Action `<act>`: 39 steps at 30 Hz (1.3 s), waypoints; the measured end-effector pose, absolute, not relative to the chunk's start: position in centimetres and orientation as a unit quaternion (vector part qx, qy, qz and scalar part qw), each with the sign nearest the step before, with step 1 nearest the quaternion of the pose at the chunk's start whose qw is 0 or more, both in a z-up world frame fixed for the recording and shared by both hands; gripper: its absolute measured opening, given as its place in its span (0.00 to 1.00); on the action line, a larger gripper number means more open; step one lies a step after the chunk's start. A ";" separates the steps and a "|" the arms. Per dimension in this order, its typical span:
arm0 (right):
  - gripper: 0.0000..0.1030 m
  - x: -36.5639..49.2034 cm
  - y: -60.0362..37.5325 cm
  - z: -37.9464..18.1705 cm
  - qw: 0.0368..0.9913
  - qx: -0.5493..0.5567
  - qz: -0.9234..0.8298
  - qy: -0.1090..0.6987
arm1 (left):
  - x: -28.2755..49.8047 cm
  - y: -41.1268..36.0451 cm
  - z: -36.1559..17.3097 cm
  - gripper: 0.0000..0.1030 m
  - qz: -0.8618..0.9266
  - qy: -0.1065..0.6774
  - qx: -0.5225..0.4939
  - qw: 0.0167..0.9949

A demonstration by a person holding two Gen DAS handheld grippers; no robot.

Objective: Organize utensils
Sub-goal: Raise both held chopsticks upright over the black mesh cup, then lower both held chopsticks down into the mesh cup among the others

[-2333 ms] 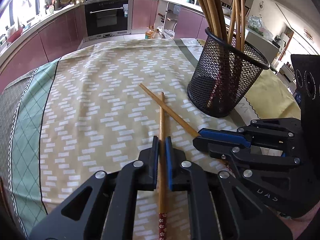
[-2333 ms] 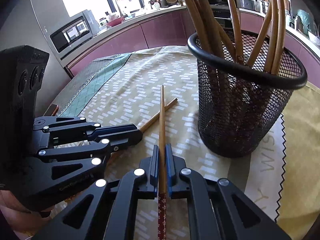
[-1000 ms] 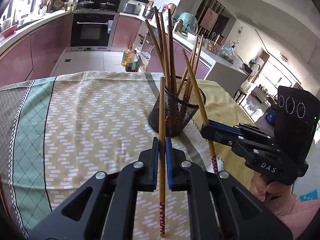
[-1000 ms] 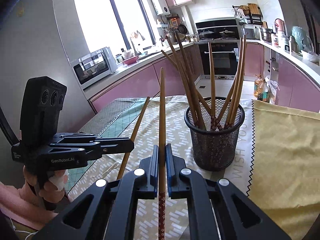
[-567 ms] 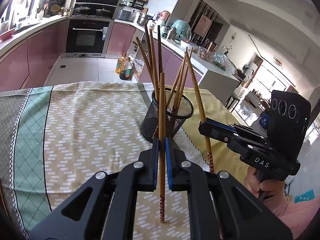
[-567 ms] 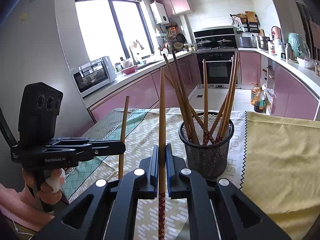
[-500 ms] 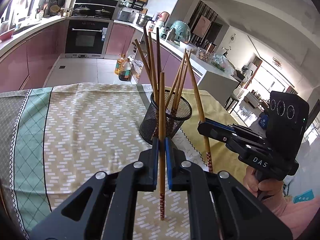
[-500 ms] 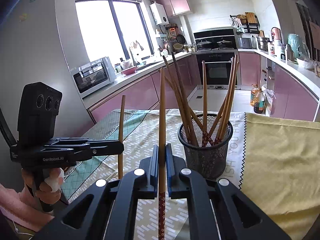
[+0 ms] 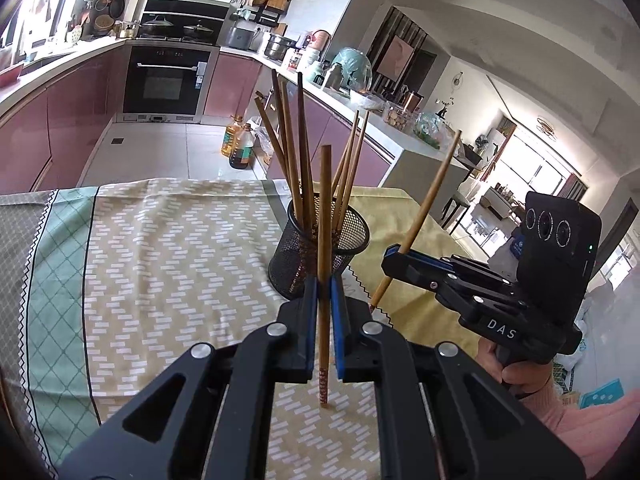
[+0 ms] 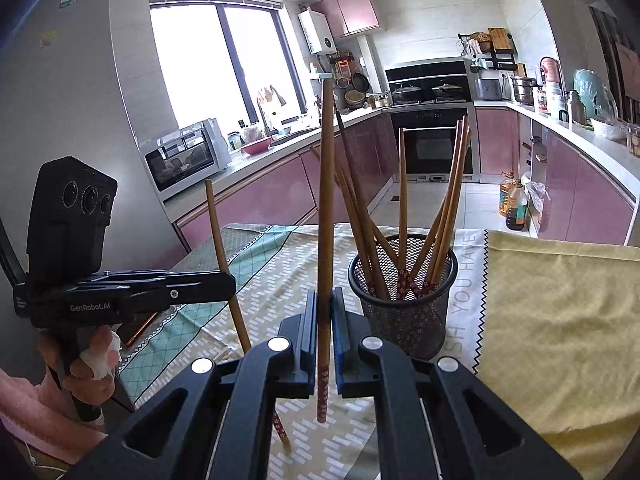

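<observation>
With each tongs, left (image 9: 324, 300) and right (image 10: 324, 312), clamping one chopstick upright above the worktop (image 9: 180, 240): carrying step; next, lowering into mesh holder (image 10: 404, 292) at 1 o'clock.

Two wooden chopsticks (image 9: 324, 216) (image 10: 325, 200) upright beside mesh holder (image 9: 320, 252).

My table (image 9: 24, 248): patterned cloth (image 9: 180, 248), yellow cloth (image 10: 560, 312) alongside, mesh holder (image 10: 404, 320) upright at their junction.

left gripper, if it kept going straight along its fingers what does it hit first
Most likely the mesh holder, dead ahead of the left gripper, which is clamped on a chopstick. Depth is hard to judge.
</observation>
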State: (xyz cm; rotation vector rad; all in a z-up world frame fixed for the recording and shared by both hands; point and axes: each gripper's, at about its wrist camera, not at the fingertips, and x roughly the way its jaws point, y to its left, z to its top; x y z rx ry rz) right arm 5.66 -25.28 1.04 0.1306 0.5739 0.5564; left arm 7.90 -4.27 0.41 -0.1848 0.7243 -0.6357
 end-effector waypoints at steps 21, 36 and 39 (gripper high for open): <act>0.06 5.7 -26.7 3.4 0.931 0.061 0.260 0.248 | 9.3 -5.0 2.6 0.07 -0.317 0.324 -0.091 0.887; 0.06 7.5 -28.7 6.7 0.943 0.058 0.245 0.215 | 10.8 -6.5 7.5 0.07 -0.322 0.270 -0.084 0.903; 0.06 7.9 -28.8 7.2 0.946 0.057 0.242 0.209 | 11.2 -6.9 8.6 0.07 -0.322 0.259 -0.084 0.907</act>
